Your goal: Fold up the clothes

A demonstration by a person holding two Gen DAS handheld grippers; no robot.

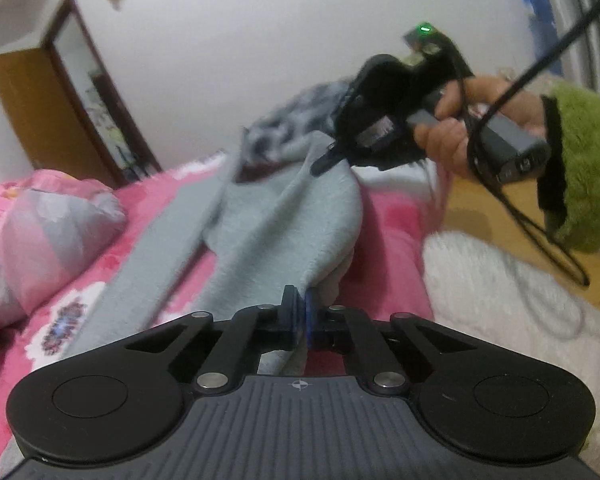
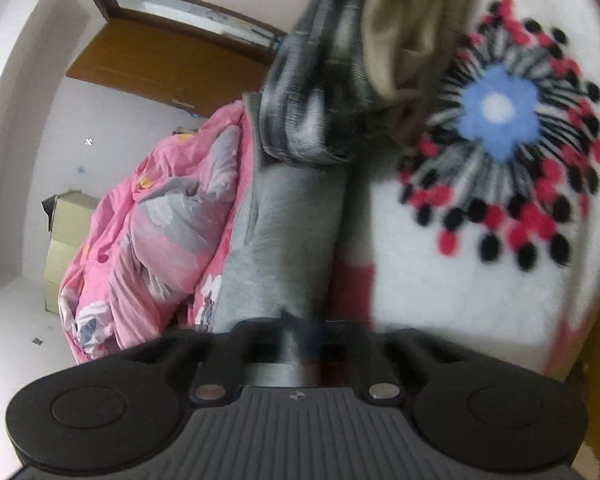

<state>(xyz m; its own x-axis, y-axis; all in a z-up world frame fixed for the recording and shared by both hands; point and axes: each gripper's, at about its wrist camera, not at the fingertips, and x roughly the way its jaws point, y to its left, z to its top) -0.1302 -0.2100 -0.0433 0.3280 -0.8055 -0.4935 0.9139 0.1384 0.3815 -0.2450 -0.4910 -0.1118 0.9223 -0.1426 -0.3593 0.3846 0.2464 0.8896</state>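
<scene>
**Soft cloth, matt plastic**

The grey garment [image 1: 260, 216] is a soft, matt knit with a faintly fuzzy nap. The bed's blanket [image 2: 460, 280] looks like thick, plush fleece. The pink quilt [image 2: 156, 220] is smooth, slightly shiny cloth. The left tongs [image 1: 300, 312] are matt black plastic with polished metal rivets. The door [image 1: 32, 112] is smooth brown wood.

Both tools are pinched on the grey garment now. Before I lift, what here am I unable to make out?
- Right tool tips: right wrist view, smeared by motion blur; the bite on the grey garment is unclear.
- Garment's lower end: left wrist view, hidden under the left tool.
- Patterned dark cloth and beige cloth: right wrist view, blurred and cut off at the top edge; type unreadable.
</scene>
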